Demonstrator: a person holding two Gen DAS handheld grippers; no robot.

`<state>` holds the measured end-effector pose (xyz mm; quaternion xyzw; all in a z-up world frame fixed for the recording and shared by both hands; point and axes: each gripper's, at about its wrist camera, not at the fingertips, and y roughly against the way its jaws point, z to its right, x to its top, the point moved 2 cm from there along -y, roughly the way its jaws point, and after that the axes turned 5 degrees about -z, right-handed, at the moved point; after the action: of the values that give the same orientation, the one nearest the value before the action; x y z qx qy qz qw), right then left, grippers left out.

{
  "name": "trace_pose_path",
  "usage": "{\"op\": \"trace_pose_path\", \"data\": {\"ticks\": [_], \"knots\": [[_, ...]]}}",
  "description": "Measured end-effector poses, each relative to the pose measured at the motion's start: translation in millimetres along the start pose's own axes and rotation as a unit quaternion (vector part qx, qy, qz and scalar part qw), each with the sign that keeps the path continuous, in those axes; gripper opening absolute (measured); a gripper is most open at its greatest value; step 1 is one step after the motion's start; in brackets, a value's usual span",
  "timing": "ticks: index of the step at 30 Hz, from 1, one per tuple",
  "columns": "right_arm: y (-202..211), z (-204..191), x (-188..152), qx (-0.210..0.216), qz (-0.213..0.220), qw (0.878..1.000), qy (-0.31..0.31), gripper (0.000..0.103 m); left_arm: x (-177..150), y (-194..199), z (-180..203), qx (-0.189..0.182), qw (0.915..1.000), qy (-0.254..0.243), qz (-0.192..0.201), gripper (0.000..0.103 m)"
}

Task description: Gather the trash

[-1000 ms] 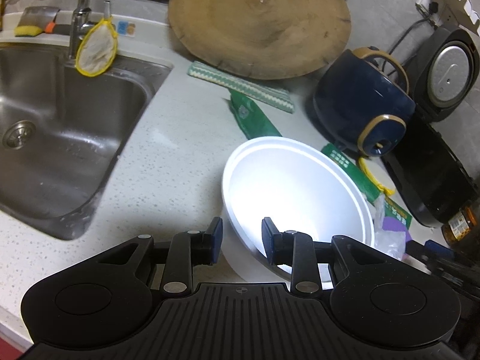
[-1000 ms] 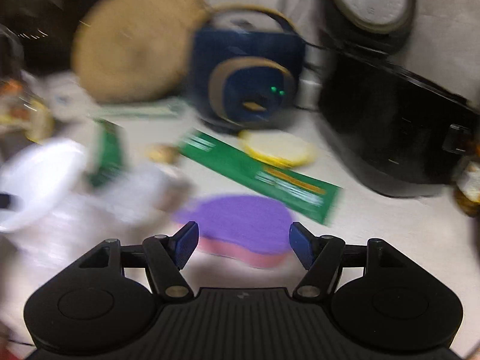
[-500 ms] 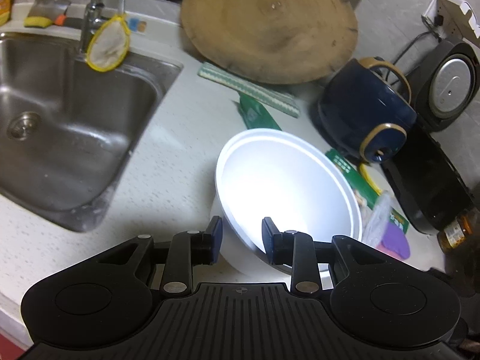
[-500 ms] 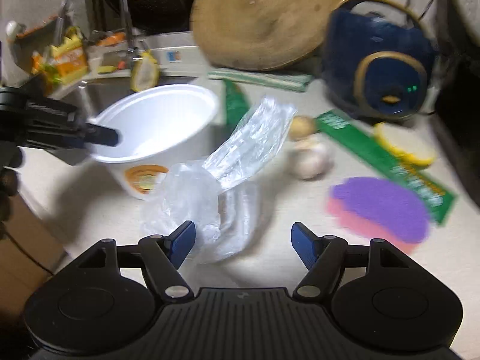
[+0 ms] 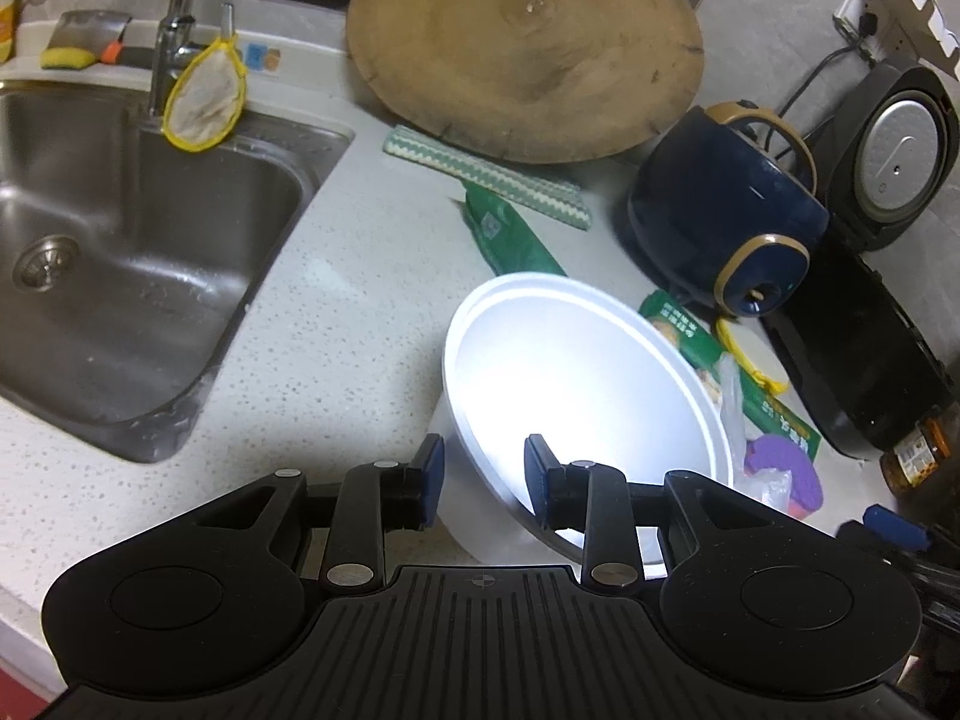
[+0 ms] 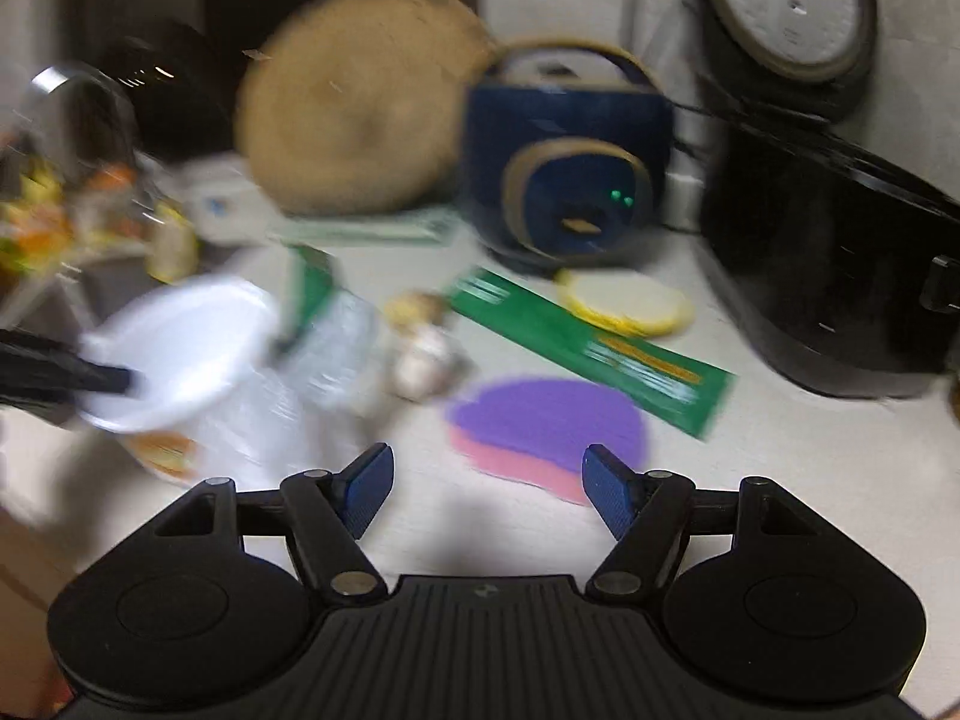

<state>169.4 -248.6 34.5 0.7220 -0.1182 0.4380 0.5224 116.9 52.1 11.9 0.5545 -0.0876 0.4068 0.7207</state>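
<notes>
Since half a second ago the right gripper (image 6: 486,489) has swung away from the clear plastic bag (image 6: 288,384), which now sits off its left finger rather than between the pads; the left view has barely shifted.

From the left wrist: the left gripper (image 5: 483,471) is clamped on the near rim of the white foam bowl (image 5: 576,384), one pad outside the wall, one inside, the bowl tilted. Around it on the speckled counter (image 5: 336,312) lie a green wrapper (image 5: 510,240), a striped cloth (image 5: 486,174) under the round wooden board (image 5: 528,42), and the steel sink (image 5: 120,252) to the left. A navy appliance (image 5: 720,222) and black cooker (image 5: 864,360) crowd the right.

From the right wrist, heavily blurred: fingers spread wide apart, holding nothing, above a purple sponge (image 6: 552,414). A long green packet (image 6: 594,348), a yellow-rimmed lid (image 6: 624,300) and a garlic bulb (image 6: 420,360) lie beyond.
</notes>
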Motion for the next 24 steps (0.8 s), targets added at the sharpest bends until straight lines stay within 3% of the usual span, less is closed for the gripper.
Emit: {"op": "trace_pose_path", "data": {"ticks": [3,7,10,14,15,17,21,24], "knots": [[-4,-25,-1,0.052,-0.01,0.998,0.022,0.071,0,6,-1,0.002,1.0,0.003,0.008,0.033],[-40,-55,-13,0.032,-0.047,0.996,0.071,0.071,0,7,3,0.006,0.9999,-0.002,0.009,0.033],[-66,-52,-22,-0.051,-0.079,0.991,0.093,0.07,0,7,5,0.013,0.9998,-0.009,0.008,0.033],[-68,-22,-26,-0.193,-0.062,0.974,0.106,0.07,0,3,5,0.023,0.9997,-0.01,0.004,0.033],[-65,-14,-26,-0.207,-0.058,0.971,0.101,0.07,0,0,4,0.026,0.9996,-0.011,0.002,0.033],[-55,1,-24,-0.194,-0.044,0.977,0.079,0.07,0,-4,5,0.032,0.9994,-0.016,-0.003,0.032],[-28,10,-19,-0.087,-0.013,0.996,0.03,0.07,0,-14,11,0.044,0.9985,-0.03,-0.009,0.032],[-23,1,-16,-0.03,0.001,0.999,0.017,0.071,1,-21,13,0.051,0.998,-0.035,-0.012,0.032]]}}
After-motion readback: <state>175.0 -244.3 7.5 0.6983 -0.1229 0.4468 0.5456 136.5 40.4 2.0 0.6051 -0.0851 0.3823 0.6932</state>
